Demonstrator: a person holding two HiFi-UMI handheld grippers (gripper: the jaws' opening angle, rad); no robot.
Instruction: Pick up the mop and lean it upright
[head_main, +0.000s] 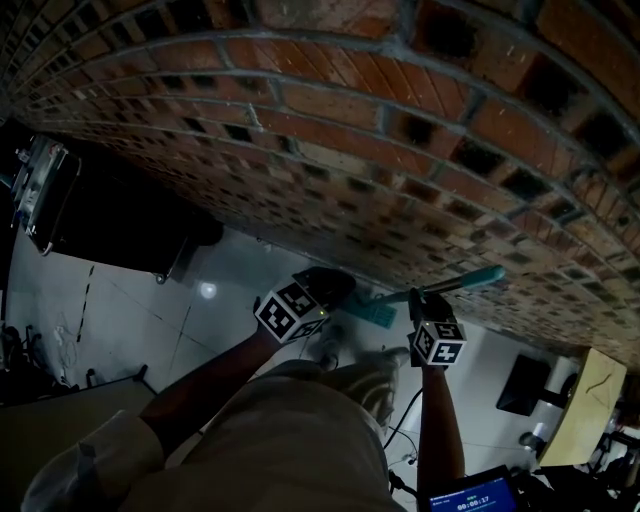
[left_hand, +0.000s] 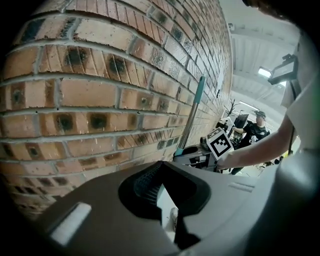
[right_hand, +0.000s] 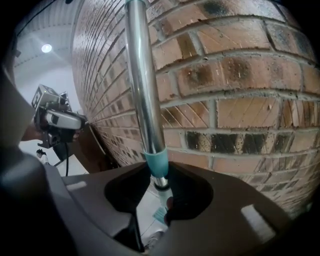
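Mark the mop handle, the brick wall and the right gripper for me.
mop handle (right_hand: 142, 75), right gripper view, on the bare silver pole.
brick wall (right_hand: 240, 110), right gripper view, on a brick face right of the pole.
right gripper (right_hand: 159, 192), right gripper view, between its jaws, closed on the handle.

Shiny metal mop pole (right_hand: 142, 75), rough matt brick wall (right_hand: 240, 75)

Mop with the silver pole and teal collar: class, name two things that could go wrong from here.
1. Only the right tongs grip the silver metal mop pole; the left tongs are shut and empty, so the pole could tip sideways along the red brick wall.
2. The teal mop head is down at glossy white floor tiles and might slide out once released.
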